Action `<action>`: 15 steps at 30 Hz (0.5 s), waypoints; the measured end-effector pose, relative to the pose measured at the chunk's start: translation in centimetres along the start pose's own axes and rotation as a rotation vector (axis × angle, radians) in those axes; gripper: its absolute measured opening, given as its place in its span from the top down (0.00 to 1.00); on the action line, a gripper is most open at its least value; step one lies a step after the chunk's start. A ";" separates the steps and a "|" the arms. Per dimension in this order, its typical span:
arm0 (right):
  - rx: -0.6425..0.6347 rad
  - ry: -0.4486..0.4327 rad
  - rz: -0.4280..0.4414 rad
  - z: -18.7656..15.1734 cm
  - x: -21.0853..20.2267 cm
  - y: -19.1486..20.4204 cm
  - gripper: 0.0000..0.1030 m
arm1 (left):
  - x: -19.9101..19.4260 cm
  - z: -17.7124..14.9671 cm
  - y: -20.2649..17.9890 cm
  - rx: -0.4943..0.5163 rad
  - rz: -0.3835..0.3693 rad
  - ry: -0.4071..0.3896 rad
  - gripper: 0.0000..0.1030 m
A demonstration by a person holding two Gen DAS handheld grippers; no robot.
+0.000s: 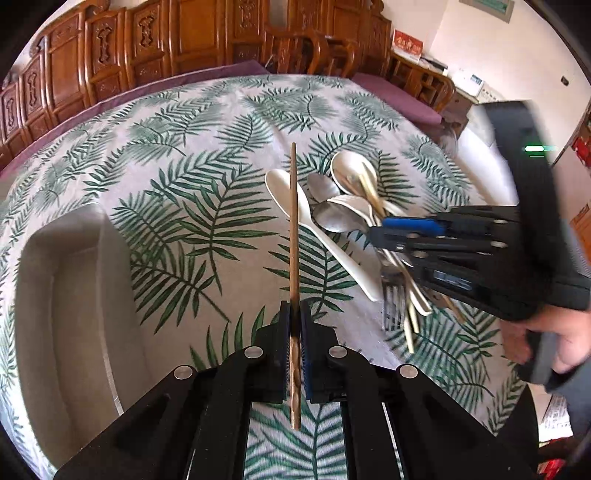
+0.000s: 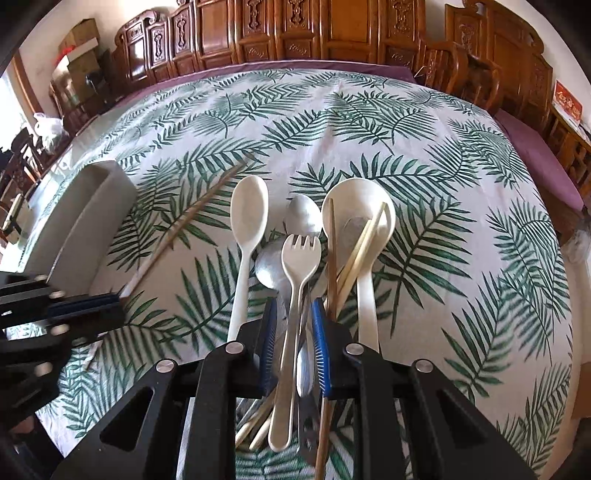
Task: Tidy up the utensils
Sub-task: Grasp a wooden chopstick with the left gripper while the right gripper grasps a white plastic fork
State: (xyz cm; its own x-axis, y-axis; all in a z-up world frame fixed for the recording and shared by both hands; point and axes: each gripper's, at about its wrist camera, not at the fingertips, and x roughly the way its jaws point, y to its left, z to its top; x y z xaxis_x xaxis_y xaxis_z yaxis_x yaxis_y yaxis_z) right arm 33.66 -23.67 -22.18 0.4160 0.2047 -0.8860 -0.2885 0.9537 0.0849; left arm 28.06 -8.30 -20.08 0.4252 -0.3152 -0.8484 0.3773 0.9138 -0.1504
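Note:
My left gripper (image 1: 294, 325) is shut on a brown wooden chopstick (image 1: 293, 229), held above the table and pointing away; it also shows in the right wrist view (image 2: 195, 214). A pile of utensils lies on the leaf-print cloth: a white spoon (image 2: 247, 221), a white ladle spoon (image 2: 360, 218), metal spoons (image 2: 303, 218), pale chopsticks (image 2: 364, 247) and a white fork (image 2: 299, 258). My right gripper (image 2: 294, 332) stands over the pile with its jaws around the white fork's handle and a small gap on each side. In the left wrist view it sits at the right (image 1: 380, 230).
A grey rectangular tray (image 1: 74, 314) lies at the left of the table, also visible in the right wrist view (image 2: 85, 206). Carved wooden cabinets (image 2: 295, 33) and chairs (image 1: 314, 51) stand behind the round table. A person's hand (image 1: 546, 339) holds the right gripper.

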 end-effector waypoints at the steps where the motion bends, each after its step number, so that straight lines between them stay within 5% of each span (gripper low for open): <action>1: -0.004 -0.001 -0.001 0.1 0.1 0.0 0.80 | -0.3 0.0 0.0 0.000 0.000 -0.005 0.96; 15: 0.030 0.016 0.020 0.8 0.3 -0.3 0.93 | -4.2 -1.7 0.6 0.006 0.013 -0.046 0.96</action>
State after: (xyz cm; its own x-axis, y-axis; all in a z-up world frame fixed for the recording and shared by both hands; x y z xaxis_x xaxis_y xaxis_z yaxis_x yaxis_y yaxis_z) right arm 34.54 -23.69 -22.11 0.3962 0.2199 -0.8914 -0.2700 0.9559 0.1158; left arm 25.15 -5.96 -17.50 0.4676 -0.3148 -0.8260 0.3767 0.9163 -0.1360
